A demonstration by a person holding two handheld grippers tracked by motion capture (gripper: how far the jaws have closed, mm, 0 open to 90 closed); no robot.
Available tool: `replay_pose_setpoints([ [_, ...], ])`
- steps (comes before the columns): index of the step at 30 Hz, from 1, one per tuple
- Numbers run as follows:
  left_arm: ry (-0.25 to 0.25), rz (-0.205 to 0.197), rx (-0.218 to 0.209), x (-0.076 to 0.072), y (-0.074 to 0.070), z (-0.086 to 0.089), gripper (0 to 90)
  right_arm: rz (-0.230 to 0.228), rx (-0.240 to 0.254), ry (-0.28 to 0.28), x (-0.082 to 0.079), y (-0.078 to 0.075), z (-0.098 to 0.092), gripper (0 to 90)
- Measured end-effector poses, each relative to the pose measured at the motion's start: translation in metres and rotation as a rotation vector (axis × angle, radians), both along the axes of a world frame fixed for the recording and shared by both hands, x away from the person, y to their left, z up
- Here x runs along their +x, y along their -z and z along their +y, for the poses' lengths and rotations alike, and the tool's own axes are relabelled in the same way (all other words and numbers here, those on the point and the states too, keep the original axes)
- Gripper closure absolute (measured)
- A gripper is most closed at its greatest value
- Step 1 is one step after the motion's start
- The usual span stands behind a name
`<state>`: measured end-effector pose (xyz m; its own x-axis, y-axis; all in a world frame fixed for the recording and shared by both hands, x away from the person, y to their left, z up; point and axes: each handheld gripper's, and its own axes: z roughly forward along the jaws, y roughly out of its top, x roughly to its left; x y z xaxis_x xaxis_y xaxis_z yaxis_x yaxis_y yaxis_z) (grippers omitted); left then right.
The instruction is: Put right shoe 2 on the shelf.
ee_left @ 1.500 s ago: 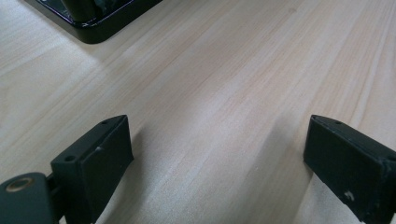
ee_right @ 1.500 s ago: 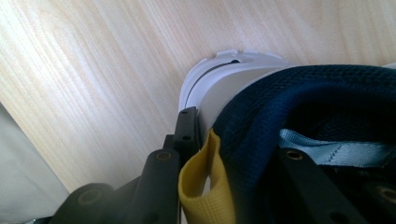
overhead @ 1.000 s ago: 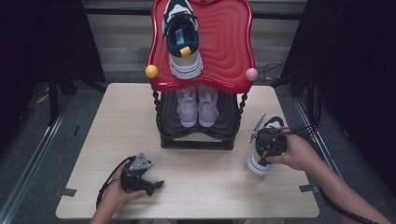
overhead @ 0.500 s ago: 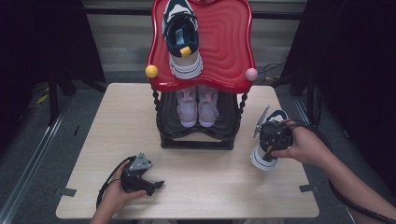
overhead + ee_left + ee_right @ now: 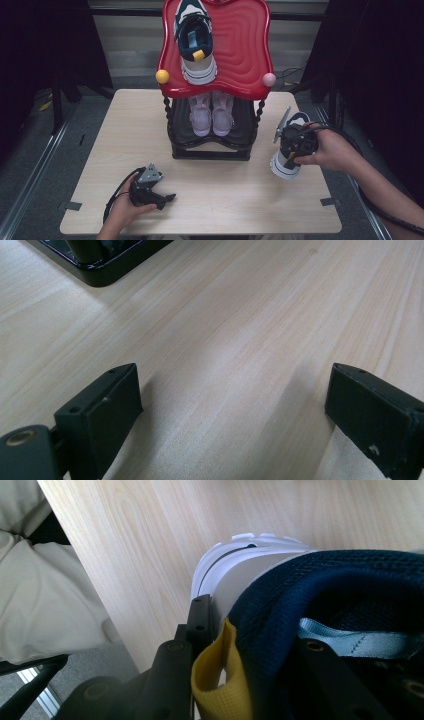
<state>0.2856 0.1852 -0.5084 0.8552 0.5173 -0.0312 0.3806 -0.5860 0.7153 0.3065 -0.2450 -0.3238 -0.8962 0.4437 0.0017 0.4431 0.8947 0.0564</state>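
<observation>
A navy and white sneaker [image 5: 284, 167] hangs toe-down over the right side of the table, held at its heel. My right gripper [image 5: 296, 144] is shut on that heel. In the right gripper view one jaw presses the outside of the heel by the yellow pull tab [image 5: 220, 680]. The other jaw sits inside the navy collar [image 5: 325, 580]. The matching sneaker [image 5: 195, 40] lies on the red top shelf [image 5: 245, 50] of the rack. My left gripper [image 5: 162, 197] rests near the table's front left, open, with bare wood between its jaws [image 5: 235, 405].
A pale pink pair of shoes [image 5: 212, 112] stands on the rack's black lower shelf [image 5: 210, 150]. A yellow ball [image 5: 162, 76] and a pink ball [image 5: 269, 79] cap the shelf's front corners. The wooden table [image 5: 125, 125] has bare room left of and before the rack.
The right hand has raised the sneaker off the table and carried it slightly right. The left gripper has stayed where it was.
</observation>
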Motion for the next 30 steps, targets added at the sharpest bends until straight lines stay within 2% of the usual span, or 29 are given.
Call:
replay_pose_setpoints([
  [7,-0.001,0.001,0.001,0.0,0.0,0.0,7.3,-0.015,0.019,-0.01,0.0,-0.023,-0.001,71.3],
  [10,-0.001,-0.001,0.001,0.0,0.0,0.0,7.3,-0.023,0.008,-0.011,-0.001,-0.033,0.0,71.3],
  [17,0.0,-0.001,0.0,0.0,0.0,0.0,7.3,-0.057,0.014,-0.04,-0.003,-0.064,0.003,71.3],
  [24,0.007,0.005,0.008,0.0,0.0,0.001,7.1,-0.078,-0.005,-0.069,-0.004,-0.097,0.008,71.3],
  [30,0.006,0.002,0.006,0.0,0.0,0.0,7.1,-0.104,-0.01,-0.084,-0.008,-0.131,0.013,71.3],
])
